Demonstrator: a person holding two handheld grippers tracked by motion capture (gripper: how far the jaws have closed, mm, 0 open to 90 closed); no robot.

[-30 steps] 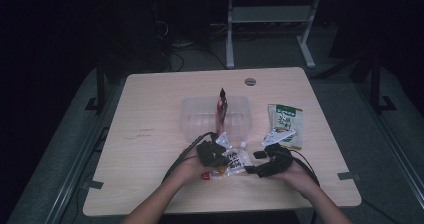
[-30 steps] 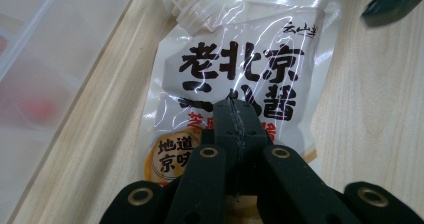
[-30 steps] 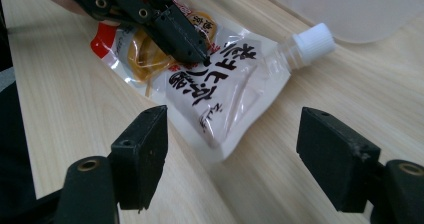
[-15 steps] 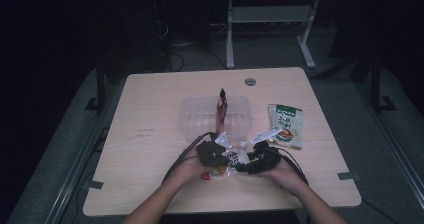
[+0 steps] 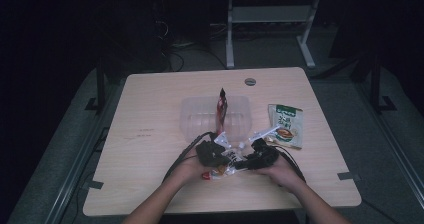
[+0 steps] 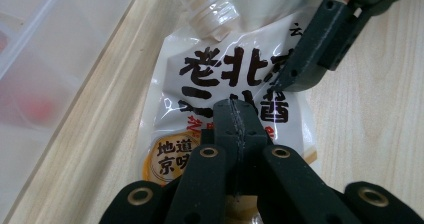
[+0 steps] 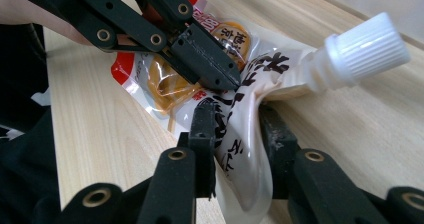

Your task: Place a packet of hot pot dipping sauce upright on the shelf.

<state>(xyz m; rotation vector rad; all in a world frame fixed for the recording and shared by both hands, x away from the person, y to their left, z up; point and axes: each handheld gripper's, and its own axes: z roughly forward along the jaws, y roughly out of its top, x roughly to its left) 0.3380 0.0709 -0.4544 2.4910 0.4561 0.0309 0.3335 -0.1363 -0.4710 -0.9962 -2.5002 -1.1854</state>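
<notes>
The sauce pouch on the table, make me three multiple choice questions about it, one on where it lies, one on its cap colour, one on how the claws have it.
1. Where does the sauce pouch lie?
A. inside the clear tub
B. on the table in front of the clear tub
C. on the floor

2. What colour is its screw cap?
A. white
B. red
C. green

3. How do the claws stand on it?
A. both hang open above it
B. one grips, the other rests far off
C. both are shut on it

Answers:
1 B: in the high view it lies on the table near the clear tub.
2 A: the right gripper view shows it white.
3 C: left claw pinches the pouch face, right claw squeezes its side.
</notes>
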